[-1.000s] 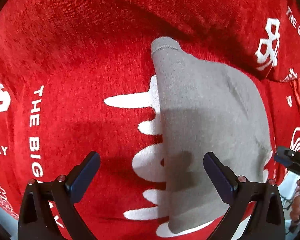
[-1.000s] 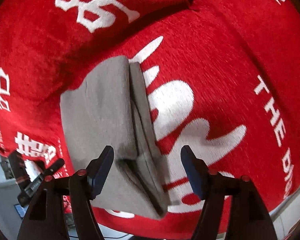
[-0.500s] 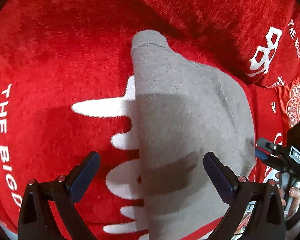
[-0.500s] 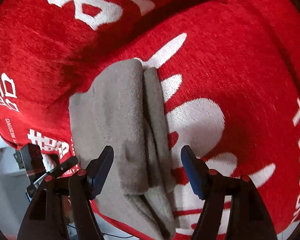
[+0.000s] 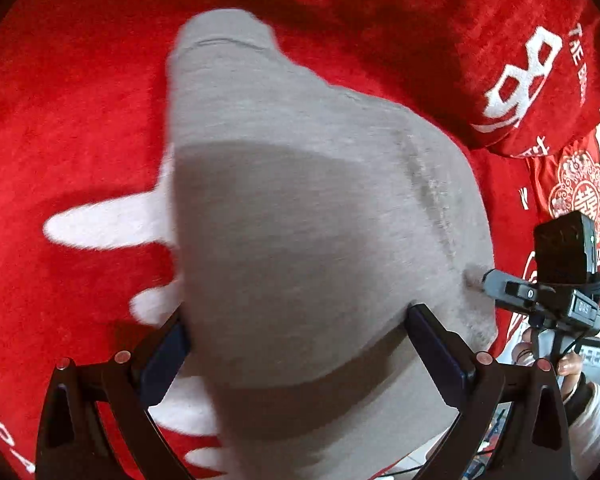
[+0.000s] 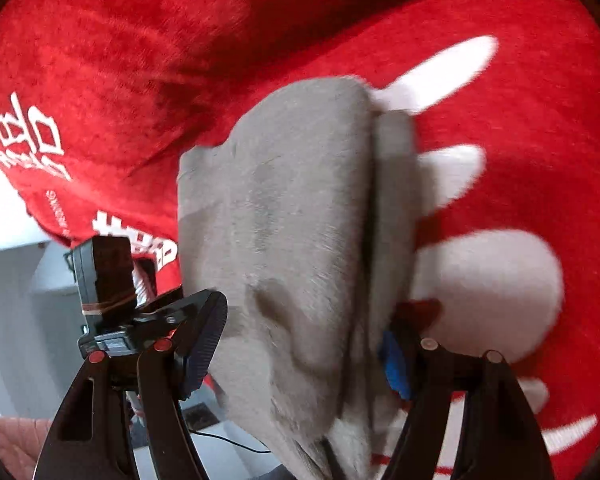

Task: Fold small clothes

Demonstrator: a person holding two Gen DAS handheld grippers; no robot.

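Note:
A small grey garment (image 5: 300, 220) lies folded on a red plush cover, near its front edge. My left gripper (image 5: 300, 352) is open, its two fingers straddling the garment's near end. In the right wrist view the same garment (image 6: 300, 240) shows a lengthwise fold with a second layer at its right side. My right gripper (image 6: 300, 356) is open and straddles the garment's other end; its right fingertip (image 6: 394, 360) is partly hidden behind the cloth. The right gripper also shows in the left wrist view (image 5: 540, 296), at the garment's right edge.
The red cover (image 5: 60, 120) bears white lettering and shapes. A red cushion (image 5: 520, 60) with white characters lies at the back right. The cover's front edge drops to a pale floor (image 6: 20, 300). The left gripper's body (image 6: 108, 280) is at the left.
Both grippers have moved in closer to the grey garment, which now fills more of each view and lies between the fingers. Both stay open.

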